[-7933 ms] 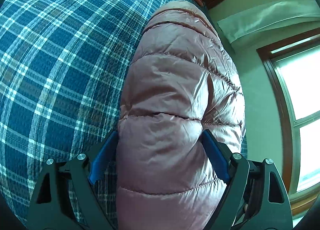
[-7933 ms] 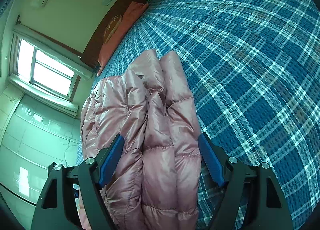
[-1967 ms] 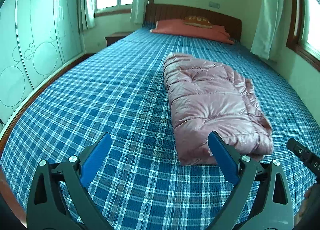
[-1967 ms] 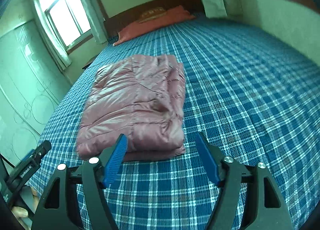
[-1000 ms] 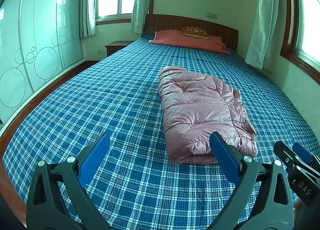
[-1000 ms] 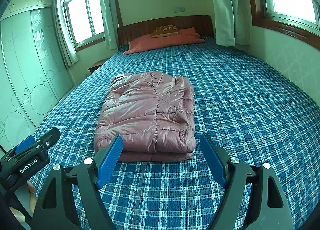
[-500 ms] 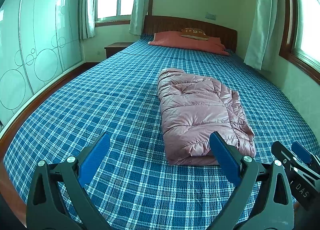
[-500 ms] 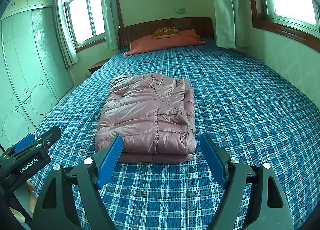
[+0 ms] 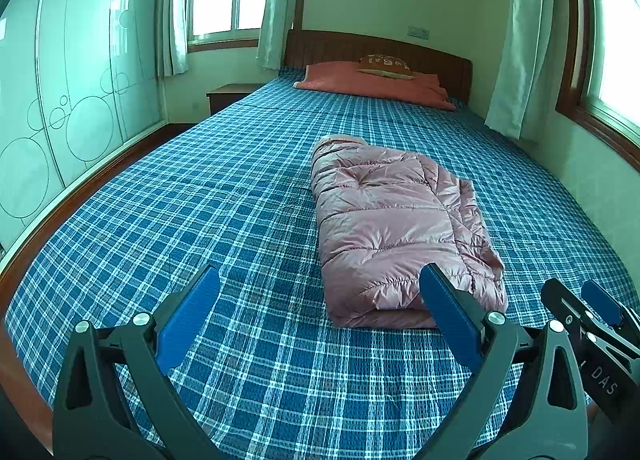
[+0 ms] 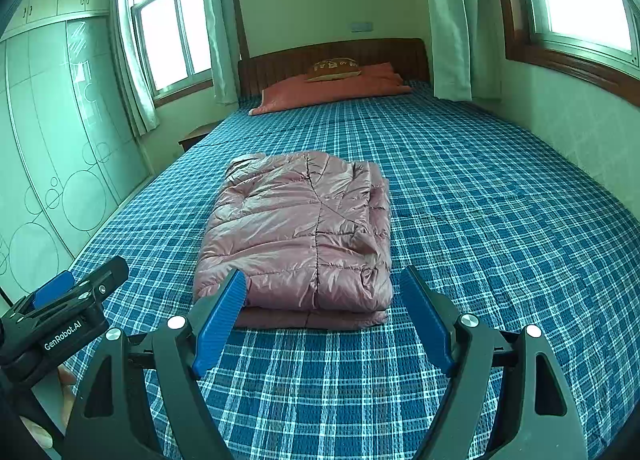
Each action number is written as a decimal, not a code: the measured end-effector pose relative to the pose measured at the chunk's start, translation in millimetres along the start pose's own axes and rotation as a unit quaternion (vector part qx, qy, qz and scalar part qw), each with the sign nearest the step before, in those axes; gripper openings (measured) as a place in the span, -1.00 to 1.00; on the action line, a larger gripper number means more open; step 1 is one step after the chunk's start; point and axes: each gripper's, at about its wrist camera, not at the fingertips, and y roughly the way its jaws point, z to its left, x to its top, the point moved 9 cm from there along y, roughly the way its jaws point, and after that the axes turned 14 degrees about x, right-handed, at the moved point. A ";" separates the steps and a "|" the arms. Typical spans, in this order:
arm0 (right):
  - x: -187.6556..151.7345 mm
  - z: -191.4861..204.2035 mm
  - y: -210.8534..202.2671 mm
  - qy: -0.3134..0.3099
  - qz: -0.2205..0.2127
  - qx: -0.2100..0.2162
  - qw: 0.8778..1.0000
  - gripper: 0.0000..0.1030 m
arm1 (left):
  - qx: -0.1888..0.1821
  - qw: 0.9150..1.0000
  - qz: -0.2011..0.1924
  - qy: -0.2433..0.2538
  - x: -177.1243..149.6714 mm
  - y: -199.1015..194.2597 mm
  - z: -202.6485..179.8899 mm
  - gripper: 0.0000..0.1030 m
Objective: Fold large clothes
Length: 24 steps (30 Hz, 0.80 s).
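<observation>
Blue plaid bed (image 9: 200, 196), wooden headboard (image 9: 420, 56), daylit windows (image 10: 172, 40), frosted wardrobe (image 9: 72, 100).

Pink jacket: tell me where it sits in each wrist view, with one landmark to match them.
Left wrist view: the folded pink jacket lies right of centre on the bed.
Right wrist view: the jacket lies just left of centre.
Shared landmark: the orange pillow at the headboard, beyond the jacket in both.

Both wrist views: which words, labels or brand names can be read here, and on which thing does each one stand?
"GenRobot.AI": white print on the side of the left hand-held gripper, seen in the right wrist view.
"DAS": white letters on the body of the right hand-held gripper, seen in the left wrist view; the rest is cut off.
Pattern on the small cushion at the headboard: too small to read.
</observation>
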 end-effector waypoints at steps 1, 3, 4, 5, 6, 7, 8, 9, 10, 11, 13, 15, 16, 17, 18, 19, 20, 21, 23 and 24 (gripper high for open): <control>-0.1 0.0 0.3 0.000 0.000 0.000 1.000 0.51 | 0.000 1.000 0.000 0.000 -0.5 -0.2 -0.4 0.94; -0.4 0.3 -0.1 -0.001 0.000 0.001 1.000 0.51 | 0.000 1.000 0.000 0.000 -0.4 0.0 -0.4 0.94; -0.8 0.7 -0.1 -0.001 0.000 0.001 1.000 0.51 | 0.000 1.000 0.001 0.000 -0.6 -0.1 -0.5 0.94; -1.1 1.2 -0.3 -0.002 0.000 0.001 1.000 0.51 | 0.000 1.000 0.001 0.001 -0.9 0.0 -0.5 0.94; -1.2 1.5 -0.5 -0.002 0.000 0.001 1.000 0.51 | 0.001 1.000 0.001 0.001 -1.5 0.1 -0.3 0.94; -1.3 1.7 -0.6 -0.003 0.000 0.002 1.000 0.51 | 0.001 1.000 0.001 0.001 -1.9 0.1 -0.8 0.94; -1.3 1.6 -0.5 -0.003 0.000 0.001 1.000 0.51 | 0.001 1.000 0.001 0.001 -2.2 0.1 -0.8 0.94; -1.4 1.7 -0.5 -0.003 0.000 0.001 1.000 0.51 | 0.000 1.000 0.001 0.001 -2.4 0.1 -0.7 0.94; -1.4 1.8 -0.7 -0.002 0.000 0.002 1.000 0.51 | 0.000 1.000 0.002 0.000 -2.8 0.2 -0.8 0.94; -1.3 1.8 -0.6 -0.002 0.000 0.002 1.000 0.51 | 0.000 1.000 0.002 0.000 -3.3 0.2 -0.8 0.94; -1.2 2.1 -0.9 -0.003 -0.001 0.002 1.000 0.51 | 0.000 1.000 0.002 0.000 -3.7 0.0 -1.1 0.94; -1.5 2.6 -1.2 -0.004 -0.001 0.002 1.000 0.51 | -0.001 1.000 0.001 0.000 -3.7 -0.6 -1.4 0.94; -1.7 3.1 -1.4 -0.004 -0.002 0.002 1.000 0.51 | -0.001 1.000 0.001 0.000 -3.3 -1.0 -1.6 0.94; -1.6 2.7 -1.2 -0.004 -0.002 0.002 1.000 0.51 | -0.001 1.000 0.000 0.001 -3.0 -1.2 -1.7 0.94; -1.5 3.0 -1.4 -0.004 -0.002 0.002 1.000 0.51 | -0.002 1.000 -0.001 0.001 -2.8 -2.0 -1.9 0.94; -1.1 3.1 -1.6 -0.005 -0.002 0.002 1.000 0.51 | -0.002 1.000 -0.002 0.001 -2.2 -2.8 -2.2 0.94; -0.9 3.2 -2.1 -0.006 -0.003 0.002 1.000 0.51 | -0.002 1.000 -0.002 0.000 -2.1 -3.1 -2.4 0.94; -0.8 3.4 -2.4 -0.006 -0.004 0.002 1.000 0.51 | -0.003 1.000 -0.002 0.000 -2.1 -3.0 -2.4 0.94; -0.5 3.6 -2.7 -0.006 -0.004 0.002 1.000 0.51 | -0.006 1.000 -0.001 -0.002 -2.2 -2.9 -2.4 0.94; -0.5 3.6 -2.7 -0.006 -0.004 0.002 1.000 0.51 | -0.010 1.000 0.001 -0.003 -2.8 -3.0 -2.6 0.94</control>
